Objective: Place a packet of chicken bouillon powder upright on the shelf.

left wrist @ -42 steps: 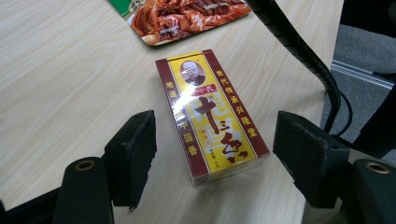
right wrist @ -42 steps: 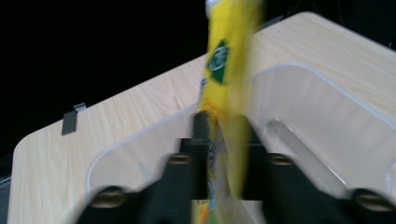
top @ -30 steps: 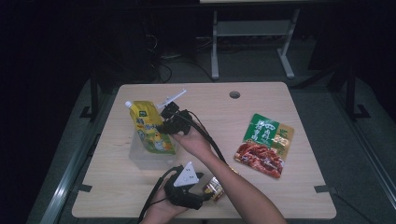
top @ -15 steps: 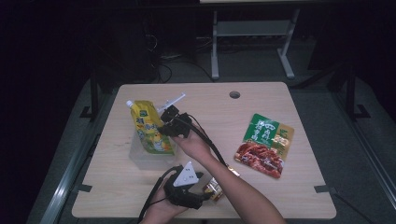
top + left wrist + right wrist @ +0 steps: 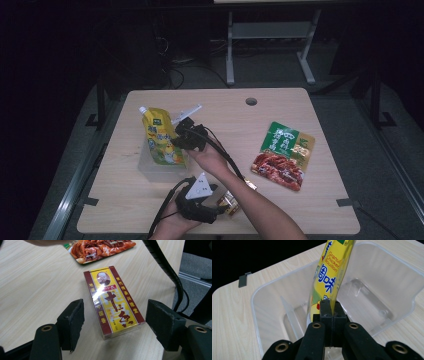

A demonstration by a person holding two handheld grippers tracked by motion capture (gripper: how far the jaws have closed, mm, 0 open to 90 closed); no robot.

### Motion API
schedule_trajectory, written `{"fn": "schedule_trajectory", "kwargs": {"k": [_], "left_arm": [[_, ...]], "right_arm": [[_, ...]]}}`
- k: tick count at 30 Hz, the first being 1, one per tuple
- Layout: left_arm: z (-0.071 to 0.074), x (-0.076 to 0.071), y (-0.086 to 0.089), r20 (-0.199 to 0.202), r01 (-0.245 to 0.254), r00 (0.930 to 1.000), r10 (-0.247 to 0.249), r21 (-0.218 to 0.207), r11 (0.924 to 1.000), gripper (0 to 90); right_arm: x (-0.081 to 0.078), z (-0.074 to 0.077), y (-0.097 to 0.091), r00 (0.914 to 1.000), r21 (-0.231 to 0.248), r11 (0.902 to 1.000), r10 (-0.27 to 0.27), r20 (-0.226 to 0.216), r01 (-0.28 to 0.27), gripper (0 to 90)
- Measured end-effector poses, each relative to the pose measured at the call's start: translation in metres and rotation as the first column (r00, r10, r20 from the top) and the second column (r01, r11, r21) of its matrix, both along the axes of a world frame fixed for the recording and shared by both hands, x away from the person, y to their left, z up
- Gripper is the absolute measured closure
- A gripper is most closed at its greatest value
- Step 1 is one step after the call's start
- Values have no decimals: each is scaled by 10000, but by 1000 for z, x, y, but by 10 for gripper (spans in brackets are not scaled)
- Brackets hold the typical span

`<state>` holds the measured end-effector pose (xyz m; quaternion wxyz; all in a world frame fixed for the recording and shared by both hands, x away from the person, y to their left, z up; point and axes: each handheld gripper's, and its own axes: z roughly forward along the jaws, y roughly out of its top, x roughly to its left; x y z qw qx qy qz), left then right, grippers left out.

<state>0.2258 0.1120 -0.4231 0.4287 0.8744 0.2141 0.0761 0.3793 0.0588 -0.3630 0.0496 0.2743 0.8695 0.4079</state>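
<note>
Item 1, right tool: clenched on the edge of the yellow bouillon pouch. In the right gripper view the tool has its pads pressed together with the pouch edge pinched between them; the jaws have just been closing on that edge. The pouch stands roughly upright, its lower end inside the clear plastic bin, spout toward 11 o'clock in the high view.

Item 2, clear plastic bin: on the worktop at about 9 o'clock from its centre, open side up, an inner divider visible in the right gripper view.

Item 3, left tool: released, held near the worktop's 6 o'clock edge. In the left gripper view the tool has its pads standing apart on either side of the red and yellow box, touching neither side of it.

Item 4, red and yellow box: lying flat on the worktop, printed face up, long axis running from 11 to 5 o'clock in the left gripper view.

Item 5, green and red snack packet: flat on the worktop at 3 o'clock, well apart from the bin; its red end lies at 12 o'clock beyond the box in the left gripper view
</note>
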Motion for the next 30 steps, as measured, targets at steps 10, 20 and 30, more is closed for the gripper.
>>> {"fn": "schedule_trajectory", "kwargs": {"k": [10, 20, 30], "left_arm": [[0, 1, 0, 54, 36, 10000, -37, 14, 10000, 307], [0, 2, 0, 31, 34, 10000, -34, -21, 10000, 306], [0, 2, 0, 17, 33, 10000, -33, -52, 10000, 306]], "right_arm": [[-1, -4, -5, 9989, 291, 9986, 437, -173, -432, 896], [3, -14, -14, 9944, 212, 9955, 932, -500, -922, 896], [4, -15, -16, 9926, 401, 9952, 923, -784, -894, 826]]}}
